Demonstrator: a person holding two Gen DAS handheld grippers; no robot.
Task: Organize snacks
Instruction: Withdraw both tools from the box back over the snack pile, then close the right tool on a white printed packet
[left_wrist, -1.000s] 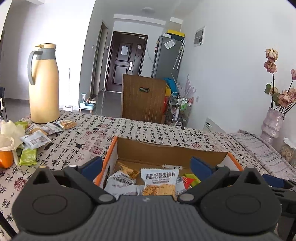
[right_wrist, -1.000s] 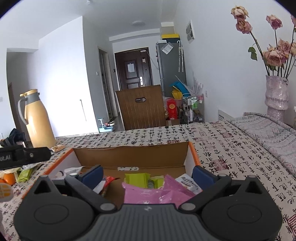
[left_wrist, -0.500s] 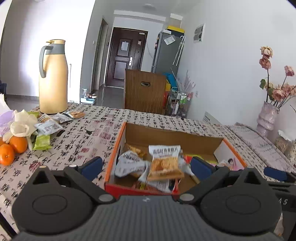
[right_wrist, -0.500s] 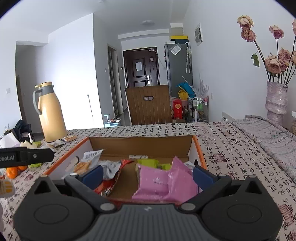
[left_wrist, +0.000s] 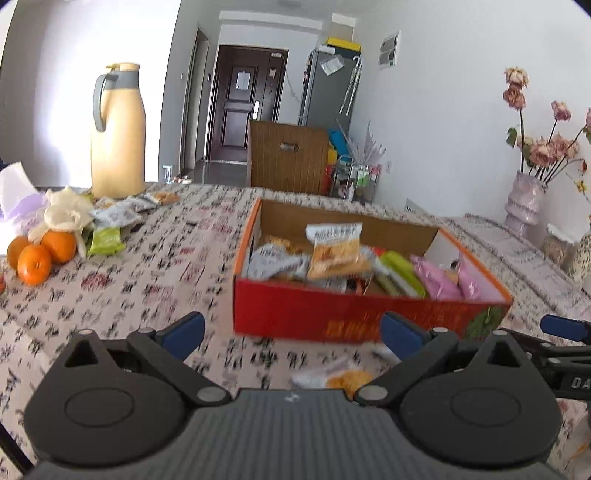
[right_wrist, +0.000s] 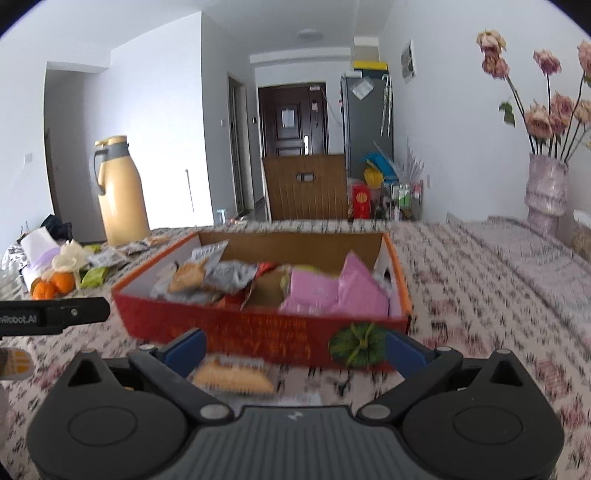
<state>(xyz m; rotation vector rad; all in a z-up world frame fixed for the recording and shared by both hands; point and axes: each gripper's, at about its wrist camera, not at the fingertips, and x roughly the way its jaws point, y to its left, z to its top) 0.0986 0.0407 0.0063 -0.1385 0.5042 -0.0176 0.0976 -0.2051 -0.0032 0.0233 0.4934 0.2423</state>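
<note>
Both tongs hang over the near edge of the patterned worktop (left_wrist: 155, 266), arms spread wide and gripping nothing. The left tongs (left_wrist: 291, 332) sit above a loose snack packet (left_wrist: 343, 378) that lies on the cloth just in front of the red snack box (left_wrist: 369, 314); the right tongs (right_wrist: 293, 349) frame the same packet (right_wrist: 232, 376) low and to their left, with the box's near wall and its green pumpkin print (right_wrist: 356, 349) right beyond their blue tips. Motion blur softens both views.

The open box stands on the worktop slightly right of centre. Inside, grey packets (left_wrist: 277, 262) and an orange-fronted cracker packet (left_wrist: 334, 251) pile at its left, green ones (left_wrist: 400, 273) in the middle, pink ones (right_wrist: 332, 288) at its right.

Farther left on the worktop lie unsorted packets (left_wrist: 114, 218), a green packet (left_wrist: 105, 240), three oranges (left_wrist: 40, 254) and a crumpled white bag (left_wrist: 64, 214), with a tall cream thermos jug (left_wrist: 118, 133) behind them. At the far right a vase of dried roses (right_wrist: 546, 184) stands against the wall.
</note>
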